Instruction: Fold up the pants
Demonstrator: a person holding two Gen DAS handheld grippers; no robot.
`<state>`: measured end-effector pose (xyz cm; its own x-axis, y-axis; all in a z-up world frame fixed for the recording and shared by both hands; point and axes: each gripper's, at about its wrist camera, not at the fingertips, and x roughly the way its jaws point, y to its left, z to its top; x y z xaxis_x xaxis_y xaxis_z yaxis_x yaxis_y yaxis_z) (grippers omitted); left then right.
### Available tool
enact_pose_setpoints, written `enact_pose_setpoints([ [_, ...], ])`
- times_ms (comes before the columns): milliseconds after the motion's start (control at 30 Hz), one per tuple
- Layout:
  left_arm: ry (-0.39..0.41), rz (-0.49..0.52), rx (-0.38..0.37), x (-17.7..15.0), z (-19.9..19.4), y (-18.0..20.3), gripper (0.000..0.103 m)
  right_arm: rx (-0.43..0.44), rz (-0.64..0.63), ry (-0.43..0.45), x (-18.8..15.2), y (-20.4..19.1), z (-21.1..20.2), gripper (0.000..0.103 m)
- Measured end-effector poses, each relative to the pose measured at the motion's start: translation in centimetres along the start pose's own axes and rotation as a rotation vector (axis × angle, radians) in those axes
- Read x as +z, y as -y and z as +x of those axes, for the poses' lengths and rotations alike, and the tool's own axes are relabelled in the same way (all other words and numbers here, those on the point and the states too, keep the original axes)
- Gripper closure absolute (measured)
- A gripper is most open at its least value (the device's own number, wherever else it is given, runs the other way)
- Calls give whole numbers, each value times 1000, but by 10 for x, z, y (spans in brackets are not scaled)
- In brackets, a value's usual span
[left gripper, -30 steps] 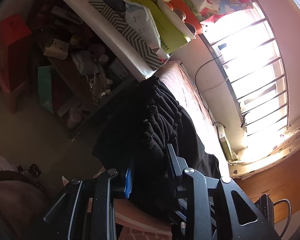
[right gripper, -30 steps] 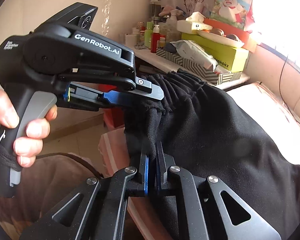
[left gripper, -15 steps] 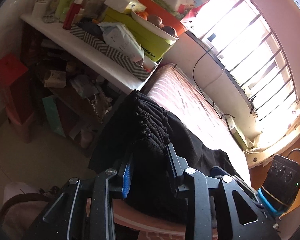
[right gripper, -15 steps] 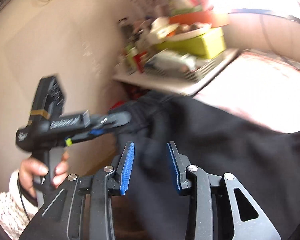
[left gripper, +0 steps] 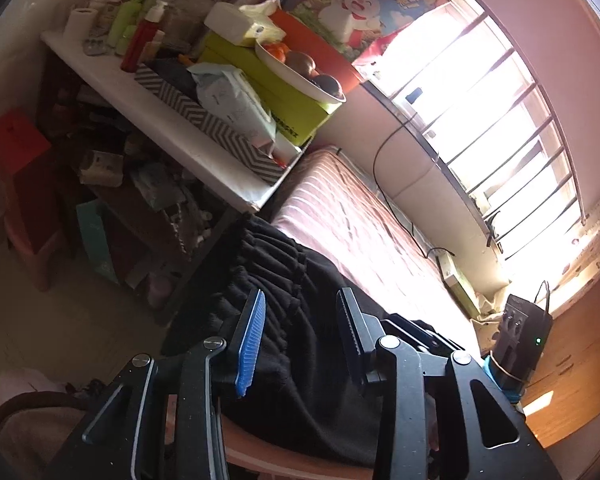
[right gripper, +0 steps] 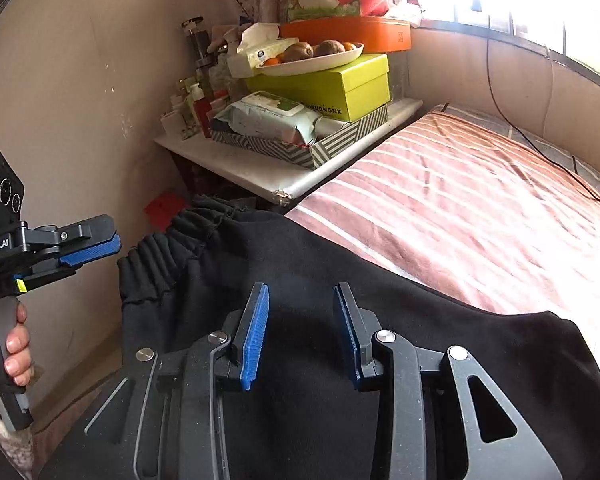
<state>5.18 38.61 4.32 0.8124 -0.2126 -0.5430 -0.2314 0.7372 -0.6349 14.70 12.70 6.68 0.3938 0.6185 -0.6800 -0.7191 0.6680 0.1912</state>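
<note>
striped bed (right gripper: 460, 200), cluttered shelf (right gripper: 236, 160), fruit bowl (right gripper: 312, 62)

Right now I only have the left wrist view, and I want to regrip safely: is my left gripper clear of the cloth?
Observer: The right wrist view shows the left gripper just beside the waistband, apparently apart from it. Its fingers have just been opening, with nothing between them.
Operator: And the right gripper?
Observer: The right gripper hovers over the pants. Its fingers have just been opening too, with no cloth pinched.
Operator: Where do the pants end?
Observer: Their right edge lies on the striped bed.
</note>
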Motion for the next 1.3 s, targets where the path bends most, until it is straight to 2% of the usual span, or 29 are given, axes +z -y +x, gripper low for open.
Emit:
enact_pose_setpoints([
  [133,-83,72,-45,-9,26,14,36,24,25,-89,6,1,34,68],
  [233,-142,112,12,-15,38,13,35,-3,-13,-138,7,-7,58,68],
  [333,-133,78,-24,-14,36,1,36,-7,-4,-139,11,-9,68,68],
  [400,-129,82,-25,-14,35,-2,36,-8,18,-143,16,-9,74,68],
  [533,-127,99,-14,-17,37,-3,36,-36,-27,-176,23,-16,89,68],
  [700,-129,106,-2,-16,40,-2,36,-14,-23,-191,26,-11,92,68],
  [833,-130,117,29,-16,38,6,35,39,42,-193,26,3,77,68],
  [933,-110,143,20,-19,31,17,34,63,15,-145,22,12,42,68],
  [1100,-101,161,-40,-28,29,35,33,-1,-27,-115,-5,26,-9,68],
  [1167,-125,173,-67,-36,34,43,33,-69,-44,-116,-23,28,-23,68],
  [1300,-173,228,-51,-54,44,59,33,-119,-29,-123,-58,35,-44,68],
])
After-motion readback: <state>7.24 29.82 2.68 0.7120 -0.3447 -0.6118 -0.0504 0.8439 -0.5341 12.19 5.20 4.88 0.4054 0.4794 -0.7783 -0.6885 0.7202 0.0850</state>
